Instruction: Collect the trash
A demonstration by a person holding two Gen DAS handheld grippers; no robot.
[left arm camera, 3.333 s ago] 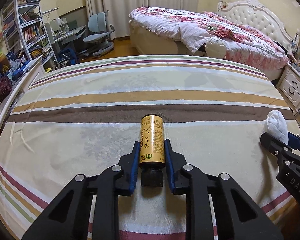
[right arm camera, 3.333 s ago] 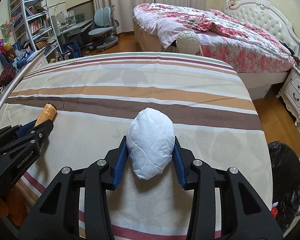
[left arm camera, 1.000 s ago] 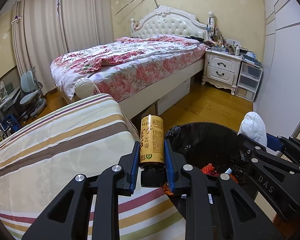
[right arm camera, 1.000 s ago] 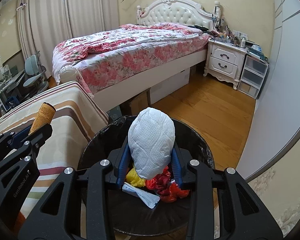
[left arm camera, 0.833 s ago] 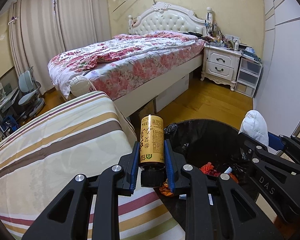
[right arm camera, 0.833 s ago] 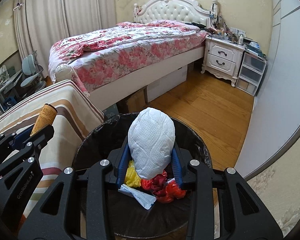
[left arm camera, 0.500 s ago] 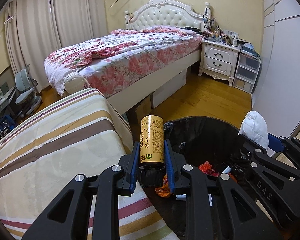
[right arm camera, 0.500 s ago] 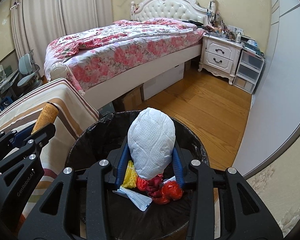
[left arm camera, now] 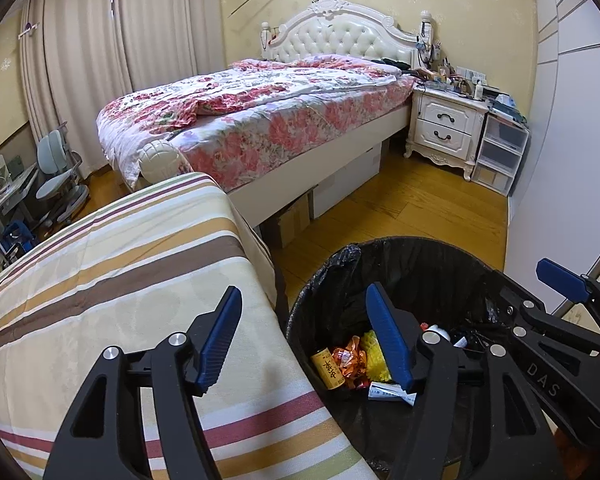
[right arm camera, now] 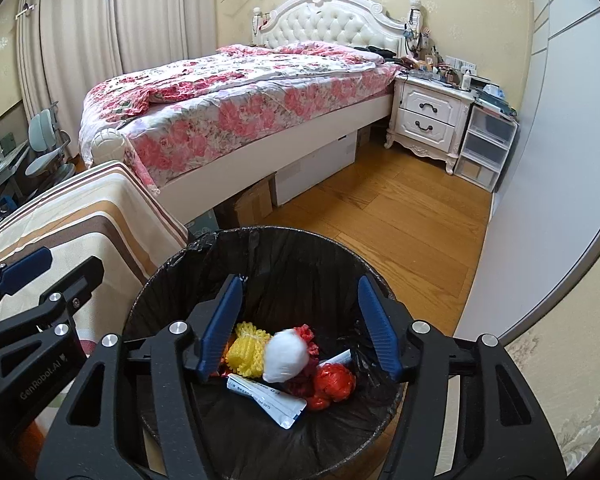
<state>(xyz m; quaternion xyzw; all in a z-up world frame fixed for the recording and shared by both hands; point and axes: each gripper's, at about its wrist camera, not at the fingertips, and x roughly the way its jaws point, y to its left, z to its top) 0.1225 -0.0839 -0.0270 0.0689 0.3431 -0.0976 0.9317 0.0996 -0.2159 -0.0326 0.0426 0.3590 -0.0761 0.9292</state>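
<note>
Trash: round bin with black plastic liner, standing on wood floor beside striped cloth-covered table.
Bin contents: gold cylindrical can with dark print, characters unreadable; white quilted paper wad; yellow foam net; red crumpled plastic; white flat sachet with small blue print, illegible.
Left tongs: jaws opening, nothing between the blue pads; body lettered "GenRobot.AI".
Right tongs: jaws opening, nothing gripped, wad lying below them; body lettered "DAS".
Position: both tongs above bin mouth.
</note>
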